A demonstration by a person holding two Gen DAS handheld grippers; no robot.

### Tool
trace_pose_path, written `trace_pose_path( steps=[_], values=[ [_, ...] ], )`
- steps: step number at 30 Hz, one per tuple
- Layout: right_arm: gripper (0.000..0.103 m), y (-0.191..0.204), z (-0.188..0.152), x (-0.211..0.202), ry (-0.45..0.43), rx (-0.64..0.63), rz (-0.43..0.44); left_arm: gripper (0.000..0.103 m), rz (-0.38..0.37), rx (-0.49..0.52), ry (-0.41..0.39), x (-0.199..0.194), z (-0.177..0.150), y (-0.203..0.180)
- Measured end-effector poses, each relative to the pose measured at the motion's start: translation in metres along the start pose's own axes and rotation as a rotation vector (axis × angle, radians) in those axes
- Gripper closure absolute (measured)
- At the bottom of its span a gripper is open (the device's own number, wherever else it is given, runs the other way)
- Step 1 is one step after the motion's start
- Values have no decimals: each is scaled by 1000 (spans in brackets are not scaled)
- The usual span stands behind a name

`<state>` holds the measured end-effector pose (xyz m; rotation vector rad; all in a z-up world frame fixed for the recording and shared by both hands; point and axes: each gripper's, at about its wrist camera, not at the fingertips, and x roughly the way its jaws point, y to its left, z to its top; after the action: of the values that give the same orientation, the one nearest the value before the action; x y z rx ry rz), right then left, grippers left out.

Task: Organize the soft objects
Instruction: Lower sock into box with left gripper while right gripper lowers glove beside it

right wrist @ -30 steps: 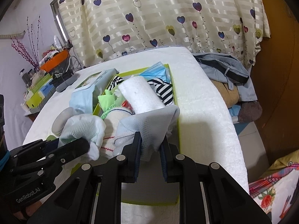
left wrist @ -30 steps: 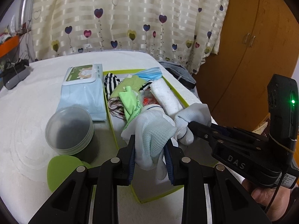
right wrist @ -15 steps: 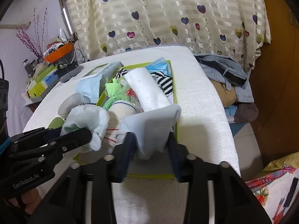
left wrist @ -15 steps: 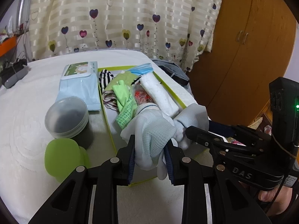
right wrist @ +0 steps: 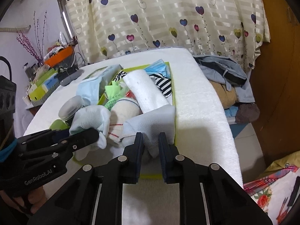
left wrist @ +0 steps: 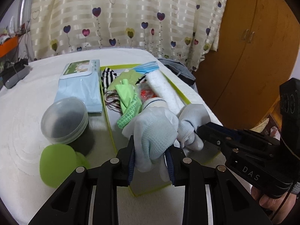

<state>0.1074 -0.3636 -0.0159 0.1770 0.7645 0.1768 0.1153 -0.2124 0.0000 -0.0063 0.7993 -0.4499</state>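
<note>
A pale blue and white sock (left wrist: 155, 131) hangs over the near end of a green-rimmed tray (left wrist: 109, 129). My left gripper (left wrist: 151, 155) is shut on its blue toe end. My right gripper (right wrist: 151, 146) is shut on the sock's other end (right wrist: 150, 123), and it shows in the left wrist view (left wrist: 200, 129) at the right. The sock's cream middle with red stitching (right wrist: 120, 120) stretches between the two grippers. The tray holds a rolled white towel (right wrist: 144, 91), green cloth (left wrist: 127, 97), striped socks (right wrist: 163, 84) and a blue face mask (left wrist: 148, 67).
Left of the tray lie a pack of wet wipes (left wrist: 80, 84), a grey lidded jar (left wrist: 64, 120) and a green round lid (left wrist: 58, 163) on the white towel-covered table (right wrist: 198, 103). Clothes (right wrist: 225, 75) are piled at the right. A wooden wardrobe (left wrist: 253, 56) stands beyond.
Both grippers have pulled back toward the tray's near end with the sock. The right gripper's jaws briefly widened and have closed again on the sock's end.
</note>
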Motion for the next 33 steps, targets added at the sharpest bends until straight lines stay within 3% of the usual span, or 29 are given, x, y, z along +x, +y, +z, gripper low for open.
trace_pose_path(
  steps=[7,20,26,33],
  values=[
    [86,-4,11,12,-9,4,10,71,-7,-20,5,6,8,3],
    [86,6,0,-19,-57,2,22,62,-37,-32,-20,-21,0,4],
    [67,14,-3,-26,-72,-20,10,58,-33,-10,-5,-15,-2,0],
    [67,13,-4,-35,-81,-13,-10,58,-23,6,-28,-28,-4,-2]
  ],
)
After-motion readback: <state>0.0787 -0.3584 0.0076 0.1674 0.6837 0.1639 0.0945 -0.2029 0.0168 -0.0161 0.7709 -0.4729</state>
